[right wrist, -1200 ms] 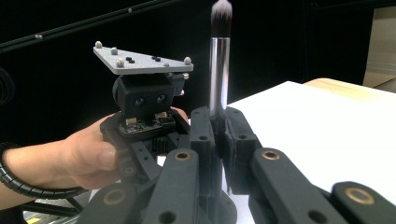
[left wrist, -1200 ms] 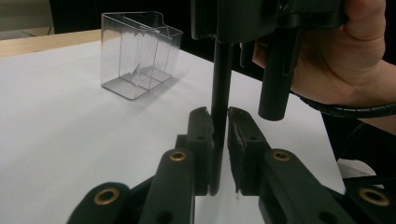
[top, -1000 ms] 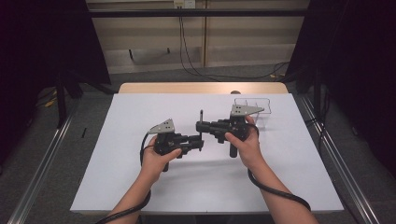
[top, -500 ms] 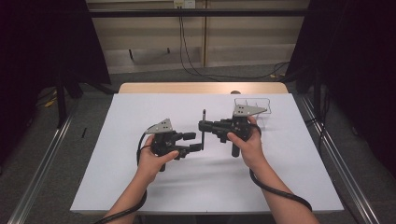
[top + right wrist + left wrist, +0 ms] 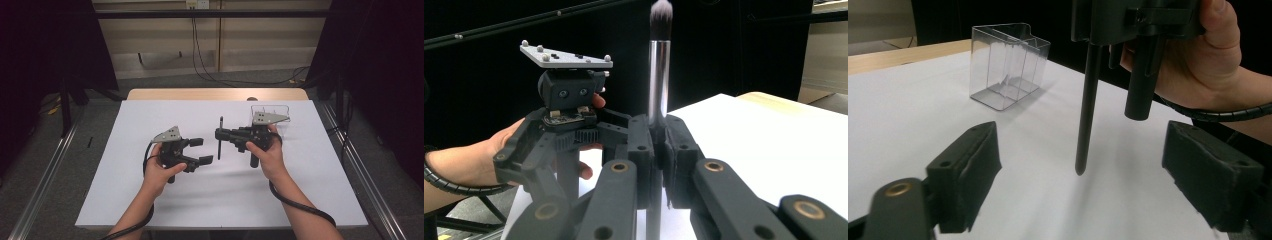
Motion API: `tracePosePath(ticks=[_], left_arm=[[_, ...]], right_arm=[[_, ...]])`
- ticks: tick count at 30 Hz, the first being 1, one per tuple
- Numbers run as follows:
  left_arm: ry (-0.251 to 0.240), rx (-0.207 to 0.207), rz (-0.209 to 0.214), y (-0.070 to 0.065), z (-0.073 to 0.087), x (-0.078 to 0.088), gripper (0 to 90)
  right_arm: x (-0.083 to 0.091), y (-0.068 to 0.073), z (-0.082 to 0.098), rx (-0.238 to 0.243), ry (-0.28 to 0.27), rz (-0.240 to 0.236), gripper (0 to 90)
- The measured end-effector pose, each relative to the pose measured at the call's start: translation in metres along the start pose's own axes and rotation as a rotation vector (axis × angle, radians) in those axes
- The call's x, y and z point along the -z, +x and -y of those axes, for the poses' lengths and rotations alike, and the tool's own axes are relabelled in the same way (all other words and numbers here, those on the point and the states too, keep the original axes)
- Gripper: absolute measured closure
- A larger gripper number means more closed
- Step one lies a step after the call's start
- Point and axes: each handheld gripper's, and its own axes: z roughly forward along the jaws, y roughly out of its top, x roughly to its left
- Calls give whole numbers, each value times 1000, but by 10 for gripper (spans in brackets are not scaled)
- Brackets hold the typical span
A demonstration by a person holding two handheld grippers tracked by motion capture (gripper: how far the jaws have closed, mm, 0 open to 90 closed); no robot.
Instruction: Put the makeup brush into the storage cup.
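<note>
Right tool (image 5: 220, 135) clamps a slim, metal-ferruled, soft-tipped brush (image 5: 659, 65).

left gripper (image 5: 197, 151): black, grey triangular plate | right gripper (image 5: 218, 134): black; brass pivots; coiled cable

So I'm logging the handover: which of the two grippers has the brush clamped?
The right gripper: its fingers are shut on the makeup brush, held upright. The left gripper stands open beside it, nothing between its fingers.

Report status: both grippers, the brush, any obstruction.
Left gripper just opened, empty. Right gripper clamps upright black-handled makeup brush. Clear plastic holder stands apart; nothing in the way.
</note>
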Motion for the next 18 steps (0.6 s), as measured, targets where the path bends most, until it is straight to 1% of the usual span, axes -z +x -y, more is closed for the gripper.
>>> tracePosePath(ticks=[1,3,4,6,8,11,12,14,17,18], left_arm=[[4,-5,-9,0,0,1,124],[4,-7,-10,0,-1,3,107],[2,-5,-17,0,-1,3,97],[-2,-1,-18,0,-1,6,68],[-5,3,-35,1,-1,8,51],[-14,-2,-40,2,0,12,31],[-14,-3,-34,2,1,13,24],[-15,2,-41,3,2,16,18],[-14,-11,-46,2,3,19,18],[-11,-22,-44,2,3,20,18]], right_arm=[[0,0,0,1,1,2,847],[1,0,0,3,-1,5,847],[2,0,-1,5,-1,5,847],[3,0,-1,6,-2,7,847],[4,-1,-2,10,-3,11,847],[6,-1,-2,13,-8,14,847],[7,-1,-2,14,-8,15,847],[8,-1,-1,13,-6,18,847],[10,-2,0,15,-5,23,847],[11,-2,0,16,-3,24,847]])
